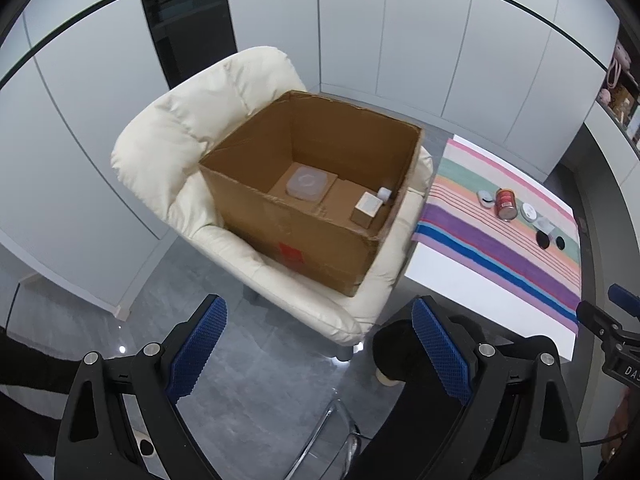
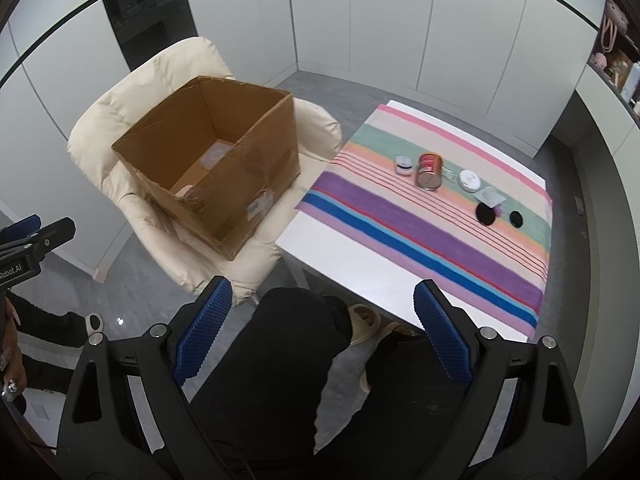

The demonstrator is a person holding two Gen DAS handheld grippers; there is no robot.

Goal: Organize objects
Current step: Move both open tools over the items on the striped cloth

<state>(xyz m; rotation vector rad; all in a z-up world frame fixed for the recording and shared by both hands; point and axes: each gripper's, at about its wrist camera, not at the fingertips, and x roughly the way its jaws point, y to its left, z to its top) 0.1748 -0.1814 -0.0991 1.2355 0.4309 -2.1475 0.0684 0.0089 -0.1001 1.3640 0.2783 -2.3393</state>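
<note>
An open cardboard box [image 1: 304,240] sits on a cream armchair [image 1: 168,148]. Inside it lie a clear plastic container [image 1: 306,182], a small white box [image 1: 368,209] and a small white cap [image 1: 385,193]. On the striped cloth [image 2: 420,232] stand a red can [image 2: 429,170], a small silver tin [image 2: 403,165], a round white tin [image 2: 469,180], a clear packet [image 2: 489,196] and two black discs [image 2: 485,214]. My left gripper [image 1: 320,344] is open and empty, in front of the box. My right gripper [image 2: 324,320] is open and empty, near the table's front edge.
The white table [image 2: 320,248] stands right of the armchair [image 2: 120,92]. The person's black-clad legs and slippers [image 2: 364,320] are below the right gripper. White cabinet walls surround the room. A shelf with items [image 2: 616,56] is at the far right.
</note>
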